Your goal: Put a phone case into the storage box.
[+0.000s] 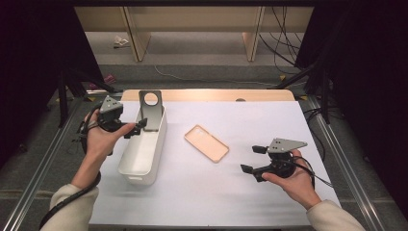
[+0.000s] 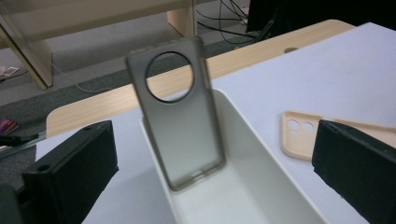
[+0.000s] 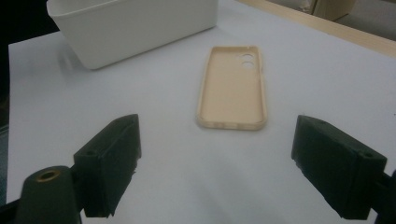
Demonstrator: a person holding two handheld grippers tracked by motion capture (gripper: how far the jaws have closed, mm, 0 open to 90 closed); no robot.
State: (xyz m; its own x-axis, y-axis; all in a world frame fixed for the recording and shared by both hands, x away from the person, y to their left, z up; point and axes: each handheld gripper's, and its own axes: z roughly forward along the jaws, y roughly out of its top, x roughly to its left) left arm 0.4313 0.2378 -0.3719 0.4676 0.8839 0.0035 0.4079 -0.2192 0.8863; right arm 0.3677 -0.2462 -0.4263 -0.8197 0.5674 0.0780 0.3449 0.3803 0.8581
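Observation:
A translucent grey phone case (image 1: 150,109) with a round camera hole stands upright at the far end of a white bin (image 1: 139,161), leaning on its end wall. My left gripper (image 1: 136,129) hovers open at the bin's left rim, just short of the case. Its own view shows the grey case (image 2: 180,116) standing free in the bin (image 2: 261,177), touched by neither jaw of the left gripper (image 2: 215,158). A beige phone case (image 1: 206,143) lies hollow side up mid-table. My right gripper (image 1: 251,159) is open to its right, and the beige case (image 3: 232,88) lies ahead of the right gripper (image 3: 224,163).
A white sheet (image 1: 250,202) covers the table, with a wooden strip (image 1: 207,95) along its far edge. The white bin (image 3: 135,23) stands beyond and left of the beige case in the right gripper view. Metal rails (image 1: 337,149) run down both table sides.

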